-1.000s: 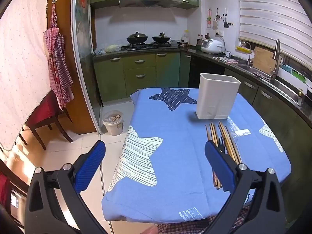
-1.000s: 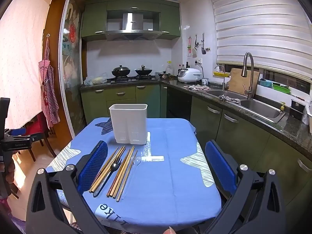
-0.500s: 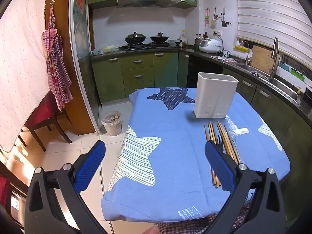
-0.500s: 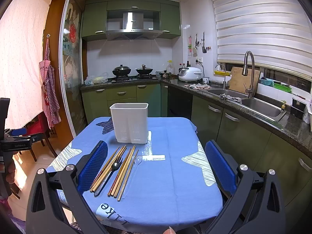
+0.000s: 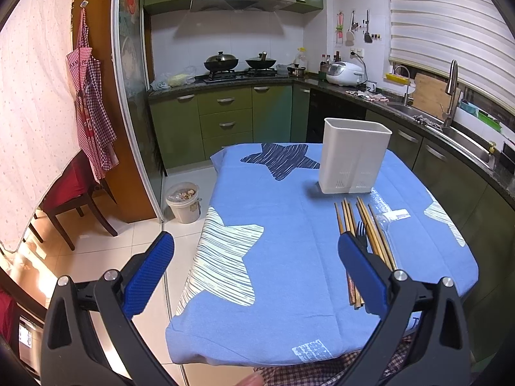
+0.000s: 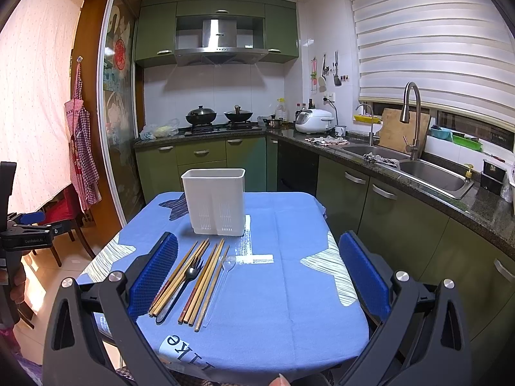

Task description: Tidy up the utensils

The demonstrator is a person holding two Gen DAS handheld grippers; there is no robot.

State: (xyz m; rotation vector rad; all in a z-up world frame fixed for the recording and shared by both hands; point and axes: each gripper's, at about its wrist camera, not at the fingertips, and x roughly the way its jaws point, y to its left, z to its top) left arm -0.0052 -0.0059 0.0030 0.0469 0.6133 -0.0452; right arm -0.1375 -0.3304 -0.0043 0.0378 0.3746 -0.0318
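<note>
A white utensil holder (image 6: 215, 205) stands upright on the blue tablecloth (image 6: 289, 289); it also shows in the left wrist view (image 5: 352, 160). In front of it lie several wooden chopsticks (image 6: 206, 276), a black fork (image 6: 185, 281) and a clear plastic spoon (image 6: 222, 276). The chopsticks (image 5: 360, 222) and fork (image 5: 361, 230) show in the left wrist view too. My right gripper (image 6: 257, 270) is open and empty above the near table edge. My left gripper (image 5: 254, 263) is open and empty, left of the utensils.
Green cabinets, a stove with two woks (image 6: 219, 116) and a sink (image 6: 431, 173) line the back and right. A white bin (image 5: 184, 202) and a red chair (image 5: 69, 193) stand on the floor left of the table. A clear packet (image 6: 254, 257) lies beside the spoon.
Both views shifted only slightly; the left gripper's view tilted up a little. Nothing on the table moved and both grippers stayed open.
</note>
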